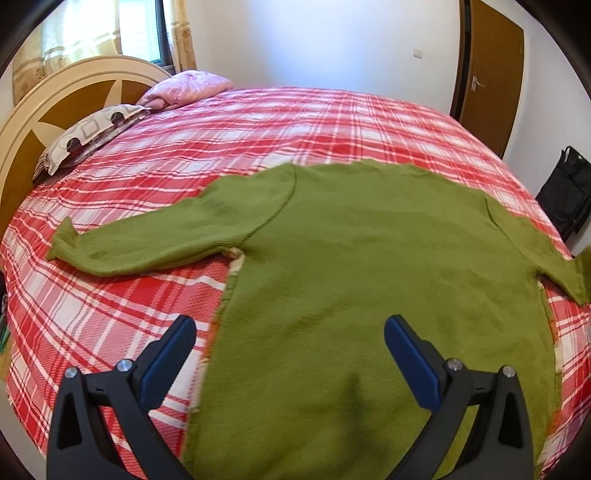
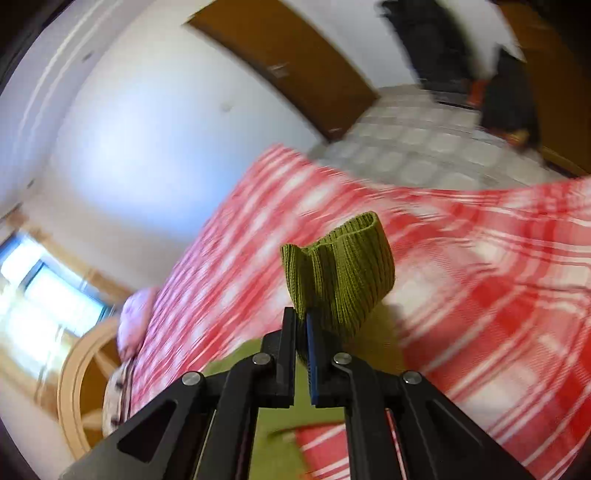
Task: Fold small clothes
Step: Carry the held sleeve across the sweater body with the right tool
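A green knitted sweater (image 1: 354,258) lies flat on the red plaid bedspread (image 1: 229,125), one sleeve (image 1: 140,243) stretched out to the left. My left gripper (image 1: 290,334) hovers open over the sweater's near hem, with nothing between its blue pads. In the blurred, tilted right wrist view, my right gripper (image 2: 301,321) is shut on the ribbed cuff (image 2: 343,273) of the other sleeve and holds it lifted above the bed. The sleeve's far end shows at the right edge (image 1: 576,273) of the left wrist view, raised off the bedspread.
Two pillows (image 1: 122,114) lie by the cream and brown headboard (image 1: 48,110) at the far left. A brown door (image 1: 491,70) and a black bag (image 1: 569,192) stand beyond the bed's right side. A curtained window (image 1: 96,29) is behind the headboard.
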Action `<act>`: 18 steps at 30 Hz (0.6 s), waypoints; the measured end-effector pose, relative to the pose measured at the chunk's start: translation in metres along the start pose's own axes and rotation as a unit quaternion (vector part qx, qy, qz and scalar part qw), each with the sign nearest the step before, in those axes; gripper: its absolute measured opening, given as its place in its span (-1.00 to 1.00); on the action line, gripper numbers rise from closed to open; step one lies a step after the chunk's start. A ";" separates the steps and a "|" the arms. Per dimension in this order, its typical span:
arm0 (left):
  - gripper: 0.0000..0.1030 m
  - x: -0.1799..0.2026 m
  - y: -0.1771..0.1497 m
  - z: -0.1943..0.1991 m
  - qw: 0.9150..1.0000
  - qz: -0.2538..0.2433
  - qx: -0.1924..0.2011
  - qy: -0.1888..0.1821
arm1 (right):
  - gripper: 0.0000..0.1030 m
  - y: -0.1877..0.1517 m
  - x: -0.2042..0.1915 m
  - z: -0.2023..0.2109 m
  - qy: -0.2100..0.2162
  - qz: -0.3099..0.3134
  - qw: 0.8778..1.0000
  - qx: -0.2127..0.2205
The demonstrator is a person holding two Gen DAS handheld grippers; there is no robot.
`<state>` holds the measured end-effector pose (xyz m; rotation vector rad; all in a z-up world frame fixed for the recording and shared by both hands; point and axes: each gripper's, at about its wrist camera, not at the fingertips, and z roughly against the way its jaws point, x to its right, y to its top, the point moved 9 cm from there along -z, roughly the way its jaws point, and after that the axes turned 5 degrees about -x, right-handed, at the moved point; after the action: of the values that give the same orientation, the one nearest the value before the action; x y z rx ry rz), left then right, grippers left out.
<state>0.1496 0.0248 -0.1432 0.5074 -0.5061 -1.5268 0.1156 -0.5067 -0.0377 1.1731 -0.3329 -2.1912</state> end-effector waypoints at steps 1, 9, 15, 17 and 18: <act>1.00 -0.003 0.001 0.001 1.000 0.004 0.002 -0.001 | -0.91 -0.009 -0.025 -0.006 0.014 0.020 1.000 -0.009; 1.00 -0.045 0.004 0.005 0.999 0.044 0.017 0.009 | -0.92 -0.128 -0.182 -0.069 0.107 0.132 0.980 -0.107; 1.00 -0.086 0.002 0.004 0.997 0.068 0.025 0.029 | -0.91 -0.233 -0.248 -0.140 0.145 0.166 0.959 -0.177; 1.00 -0.099 0.001 0.002 0.996 0.078 0.025 0.037 | -0.91 -0.264 -0.265 -0.160 0.153 0.174 0.954 -0.193; 1.00 -0.106 0.000 0.000 0.995 0.083 0.024 0.040 | -0.92 -0.280 -0.272 -0.170 0.151 0.188 0.951 -0.195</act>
<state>0.1512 0.1307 -0.1419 0.5486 -0.5121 -1.3326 0.2522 -0.1077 -0.0918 1.0929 0.0139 -1.6244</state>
